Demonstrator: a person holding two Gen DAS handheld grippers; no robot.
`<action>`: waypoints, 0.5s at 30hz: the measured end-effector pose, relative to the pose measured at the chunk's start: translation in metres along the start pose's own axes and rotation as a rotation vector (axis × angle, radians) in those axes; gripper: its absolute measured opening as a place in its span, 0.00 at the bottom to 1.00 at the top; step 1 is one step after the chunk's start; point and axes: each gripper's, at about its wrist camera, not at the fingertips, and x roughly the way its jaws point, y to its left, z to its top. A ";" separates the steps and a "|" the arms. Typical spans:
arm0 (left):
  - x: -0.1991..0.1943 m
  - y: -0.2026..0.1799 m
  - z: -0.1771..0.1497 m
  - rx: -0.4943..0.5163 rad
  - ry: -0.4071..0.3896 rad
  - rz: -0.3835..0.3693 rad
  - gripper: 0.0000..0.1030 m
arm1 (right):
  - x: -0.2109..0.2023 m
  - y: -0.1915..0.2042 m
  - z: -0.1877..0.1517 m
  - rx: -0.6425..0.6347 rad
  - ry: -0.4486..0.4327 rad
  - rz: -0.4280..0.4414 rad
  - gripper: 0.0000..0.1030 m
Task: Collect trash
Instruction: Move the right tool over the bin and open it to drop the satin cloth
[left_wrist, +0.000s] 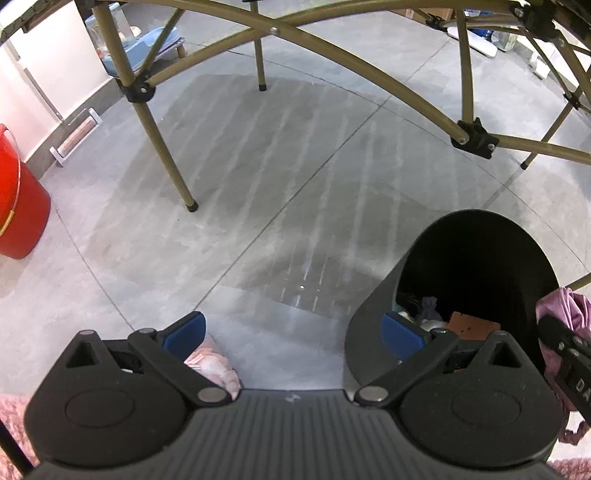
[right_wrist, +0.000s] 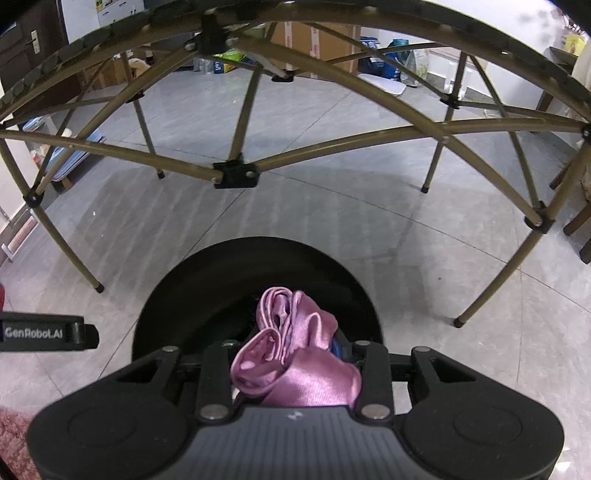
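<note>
A black trash bin (left_wrist: 373, 321) stands on the grey floor at the lower right of the left wrist view, with several bits of trash inside, among them a brown piece (left_wrist: 474, 325). My left gripper (left_wrist: 293, 332) is open and empty, beside the bin's left wall. My right gripper (right_wrist: 291, 350) is shut on a crumpled purple satin cloth (right_wrist: 295, 354) and holds it just above the bin's mouth (right_wrist: 207, 288). The cloth also shows in the left wrist view (left_wrist: 561, 314). The right fingertips are hidden by the cloth.
A folding table's tan metal legs and braces (left_wrist: 166, 147) (right_wrist: 236, 173) stand ahead over the tiled floor. A red bucket (left_wrist: 18, 206) is at the left. A pink fluffy rug (left_wrist: 14, 424) lies at the near left. Something pale pink (left_wrist: 218, 369) lies under my left gripper.
</note>
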 end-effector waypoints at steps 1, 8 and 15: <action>-0.001 0.002 0.000 -0.002 -0.003 0.001 1.00 | 0.002 0.003 0.001 -0.002 0.001 0.000 0.33; 0.004 0.012 0.000 -0.015 0.012 0.008 1.00 | 0.023 0.017 0.004 0.008 0.041 0.005 0.33; 0.008 0.016 0.000 -0.024 0.033 0.012 1.00 | 0.036 0.023 0.001 0.007 0.079 0.002 0.33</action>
